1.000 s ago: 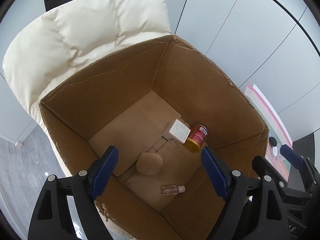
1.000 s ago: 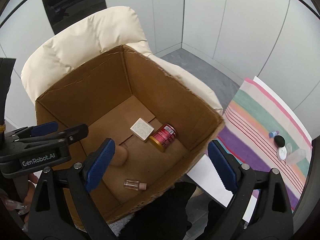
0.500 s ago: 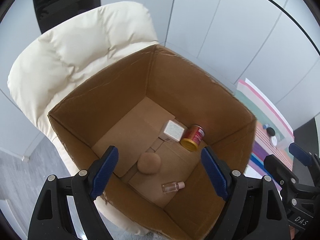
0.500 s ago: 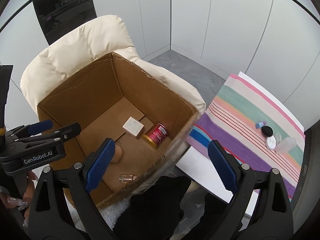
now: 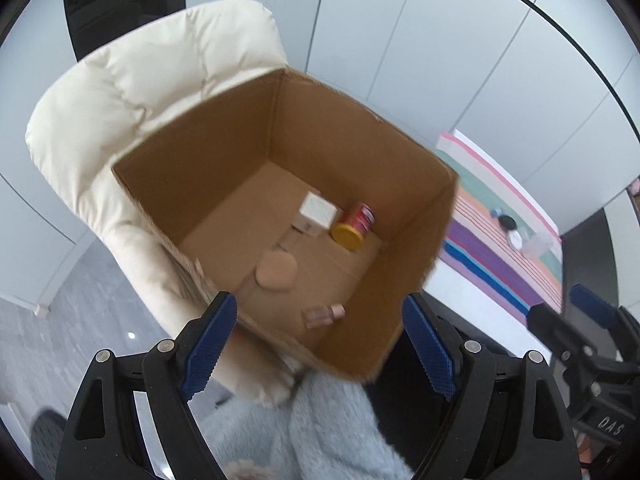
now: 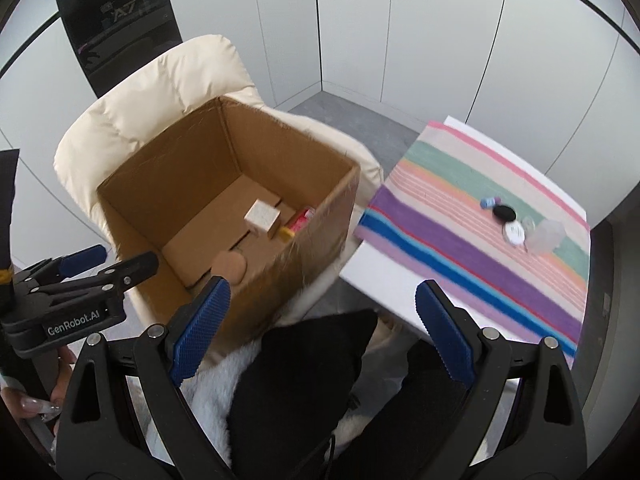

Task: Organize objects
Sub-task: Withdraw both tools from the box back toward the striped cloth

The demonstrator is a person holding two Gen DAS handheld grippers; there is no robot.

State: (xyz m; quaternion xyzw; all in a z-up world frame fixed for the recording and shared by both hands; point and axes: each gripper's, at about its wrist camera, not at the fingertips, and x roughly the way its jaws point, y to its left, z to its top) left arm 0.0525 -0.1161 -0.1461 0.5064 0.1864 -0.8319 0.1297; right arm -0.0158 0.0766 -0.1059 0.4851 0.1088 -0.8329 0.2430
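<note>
Both grippers, left gripper (image 5: pixel 320 344) and right gripper (image 6: pixel 322 326), have backed away from the box (image 6: pixel 316 216), jaws spread, empty. Small items (image 6: pixel 508 220), blurry, wait near the striped cloth's (image 6: pixel 460 240) far edge; reaching could knock them off.

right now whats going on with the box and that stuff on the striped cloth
A person holds two tongs, and both the left tongs and the right tongs are open and empty. The box sits on a cream chair and already holds a white carton, a red can, a tan puff and a small bottle. A few small items are on the striped cloth, not yet packed.
</note>
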